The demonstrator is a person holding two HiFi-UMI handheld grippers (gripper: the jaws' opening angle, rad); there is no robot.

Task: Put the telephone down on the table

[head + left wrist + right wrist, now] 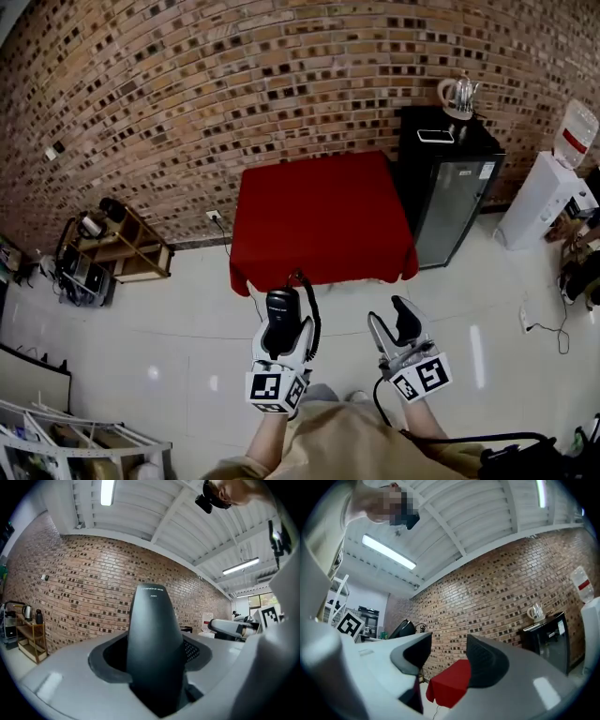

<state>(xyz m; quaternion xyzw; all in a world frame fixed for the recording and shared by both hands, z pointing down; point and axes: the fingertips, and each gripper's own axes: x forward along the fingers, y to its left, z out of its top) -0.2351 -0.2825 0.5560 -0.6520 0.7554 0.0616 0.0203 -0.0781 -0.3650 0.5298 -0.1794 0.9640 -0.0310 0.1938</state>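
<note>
While clamped in the left gripper (284,330), the telephone (280,309) hung over the floor, short of the table's near edge.

Nearest the person, the left gripper's jaws were pressed on the black telephone handset, which stood up between the pads and filled the left gripper view; its coiled cord (313,314) looped along the handset's right side. Beside it, the right gripper (392,321) held nothing, its jaws standing apart with only floor and red cloth visible in the gap. Farther on, the table (323,216), draped in red, stood against the brick wall (234,84) with its top bare. Right of the table's right edge stood a black cabinet (450,187), a kettle (458,94) at the back edge of its top. A water dispenser (553,187) stood farther right; a wooden shelf (122,246) sat left, along the wall.
</note>
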